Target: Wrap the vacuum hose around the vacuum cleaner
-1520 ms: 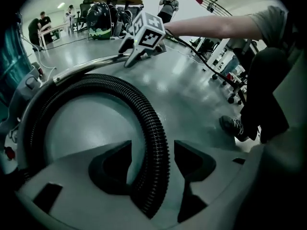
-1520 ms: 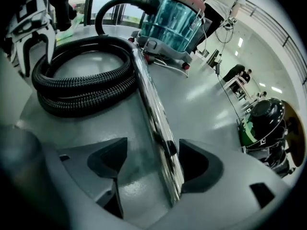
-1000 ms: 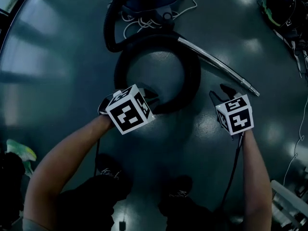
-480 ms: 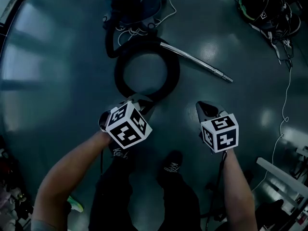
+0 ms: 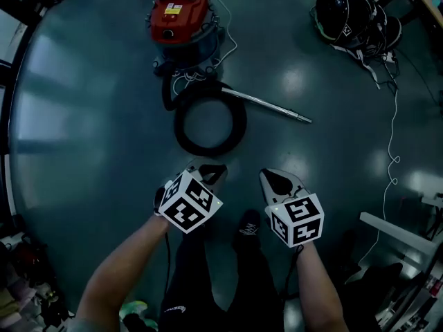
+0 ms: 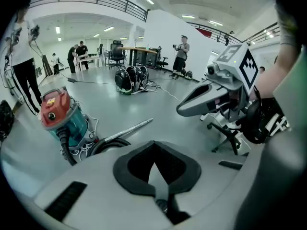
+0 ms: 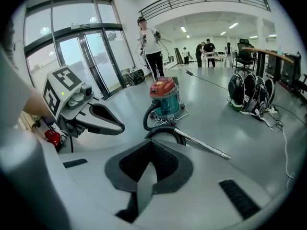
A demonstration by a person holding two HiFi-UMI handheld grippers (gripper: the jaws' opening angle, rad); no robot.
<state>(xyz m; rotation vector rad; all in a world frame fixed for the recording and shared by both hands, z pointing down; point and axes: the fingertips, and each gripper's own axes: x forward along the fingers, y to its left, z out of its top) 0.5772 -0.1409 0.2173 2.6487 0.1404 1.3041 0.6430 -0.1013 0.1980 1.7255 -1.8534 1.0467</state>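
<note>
Floor (image 5: 83,116): dark and shiny.
Hose (image 5: 208,150): flat loop, straight ahead of both grippers, beside the vacuum (image 5: 178,16), not around it.
Nearer: left gripper (image 5: 208,171), I think; right gripper (image 5: 277,182) sits off to the side.
Fingers: both pairs clenched, holding nothing.

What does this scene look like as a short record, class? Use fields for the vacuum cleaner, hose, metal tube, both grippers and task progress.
vacuum cleaner: red top, teal body, upright on the floor
hose: black, lying in a loop on the floor beside the vacuum cleaner, not wrapped around it
metal tube: silver, straight, running out from the loop
left gripper: jaws together, empty, short of the loop
right gripper: jaws together, empty, beside the left gripper
task progress: wrapping not yet done
</note>
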